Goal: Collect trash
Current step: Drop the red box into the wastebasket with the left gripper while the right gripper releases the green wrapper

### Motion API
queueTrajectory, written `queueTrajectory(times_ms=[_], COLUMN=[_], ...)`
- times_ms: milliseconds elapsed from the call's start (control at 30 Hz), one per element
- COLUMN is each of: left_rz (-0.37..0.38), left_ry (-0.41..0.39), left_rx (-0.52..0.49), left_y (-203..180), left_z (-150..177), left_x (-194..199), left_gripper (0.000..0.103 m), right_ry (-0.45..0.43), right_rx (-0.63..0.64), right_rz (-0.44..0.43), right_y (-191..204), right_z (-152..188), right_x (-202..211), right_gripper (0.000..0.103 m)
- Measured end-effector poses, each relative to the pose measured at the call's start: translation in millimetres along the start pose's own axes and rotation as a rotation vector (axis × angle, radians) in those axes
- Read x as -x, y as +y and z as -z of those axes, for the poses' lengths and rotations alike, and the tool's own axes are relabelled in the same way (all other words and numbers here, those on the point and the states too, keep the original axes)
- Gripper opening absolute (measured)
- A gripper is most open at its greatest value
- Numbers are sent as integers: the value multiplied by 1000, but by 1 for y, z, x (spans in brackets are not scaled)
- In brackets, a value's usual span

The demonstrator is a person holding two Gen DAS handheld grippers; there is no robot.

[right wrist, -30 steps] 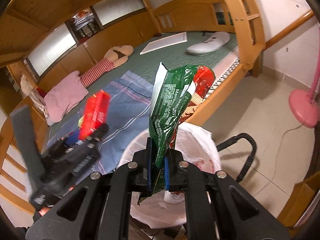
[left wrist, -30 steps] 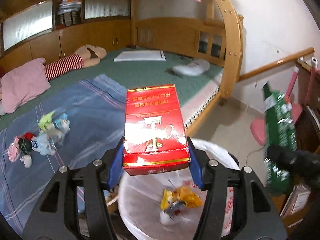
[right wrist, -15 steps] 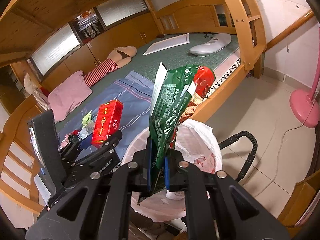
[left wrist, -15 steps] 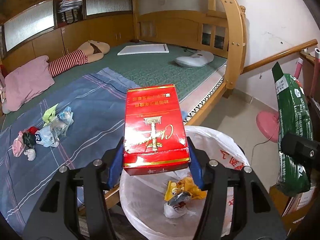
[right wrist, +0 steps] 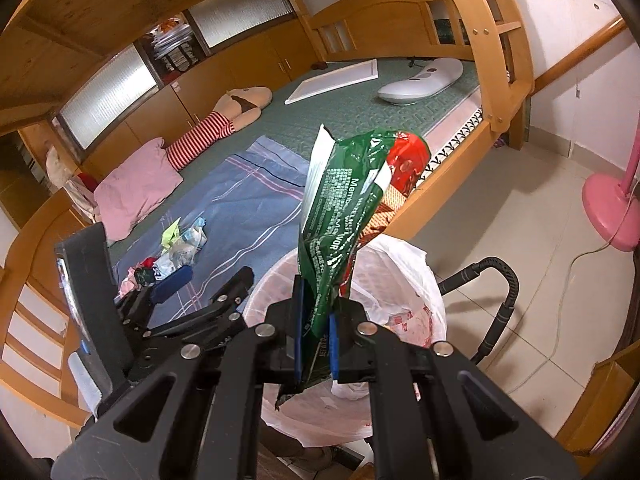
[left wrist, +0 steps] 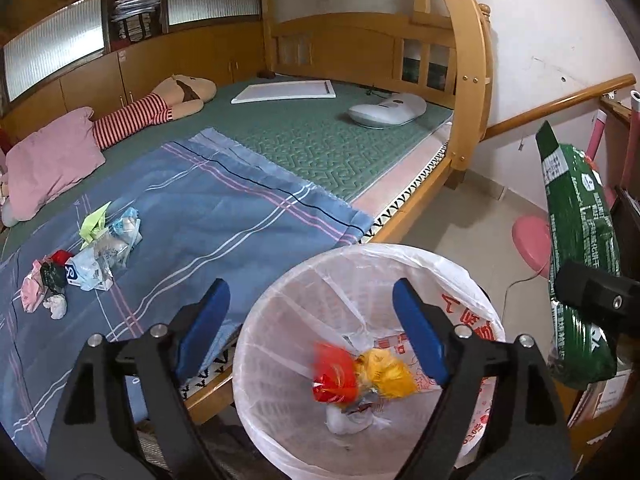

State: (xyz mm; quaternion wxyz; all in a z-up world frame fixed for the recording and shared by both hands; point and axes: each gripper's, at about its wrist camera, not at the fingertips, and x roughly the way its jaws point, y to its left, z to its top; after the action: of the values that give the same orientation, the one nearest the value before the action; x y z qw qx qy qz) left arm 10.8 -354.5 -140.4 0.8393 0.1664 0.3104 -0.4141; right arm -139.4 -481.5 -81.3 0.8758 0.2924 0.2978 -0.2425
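left claw (left wrist: 308, 324): jaws opening, empty; red box (left wrist: 334, 376) released, now in bin (left wrist: 280, 300). right claw (right wrist: 316, 336): pinching green bag (right wrist: 340, 208), next to drop.

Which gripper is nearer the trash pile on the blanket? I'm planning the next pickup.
Left. The left gripper hangs over the bin beside the trash pile; the right gripper, holding the green bag, sits farther off.

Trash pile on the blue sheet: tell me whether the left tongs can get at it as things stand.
Probably yes. The left tongs are empty, jaws opening, over the bin. The trash pile lies uncovered on the blue sheet, with nothing between them.
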Motion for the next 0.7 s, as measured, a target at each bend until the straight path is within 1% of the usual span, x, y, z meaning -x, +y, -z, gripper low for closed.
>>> queueTrajectory(times_ms=[100, 467, 533, 567, 633, 667, 700], left_rz=[-15, -86, -87, -89, -94, -97, -99], left_ry=[2, -37, -40, -42, -52, -55, -56], left_rx=[15, 97, 114, 118, 127, 130, 138], left_y=[7, 50, 55, 58, 64, 66, 69], left_z=[1, 3, 2, 2, 0, 0, 0], left_x=[1, 22, 25, 26, 30, 32, 33], left_gripper=[84, 84, 84, 84, 84, 84, 84], right_ry=[11, 126, 144, 146, 141, 135, 132], right_rx=[0, -6, -1, 0, 5, 7, 6], right_rz=[1, 12, 18, 24, 31, 34, 36], right_y=[-1, -4, -1, -1, 2, 3, 4], right_z=[2, 12, 13, 13, 14, 14, 14], right_x=[-5, -50, -56, -57, -58, -58, -58], right_gripper=[11, 13, 30, 34, 47, 51, 51])
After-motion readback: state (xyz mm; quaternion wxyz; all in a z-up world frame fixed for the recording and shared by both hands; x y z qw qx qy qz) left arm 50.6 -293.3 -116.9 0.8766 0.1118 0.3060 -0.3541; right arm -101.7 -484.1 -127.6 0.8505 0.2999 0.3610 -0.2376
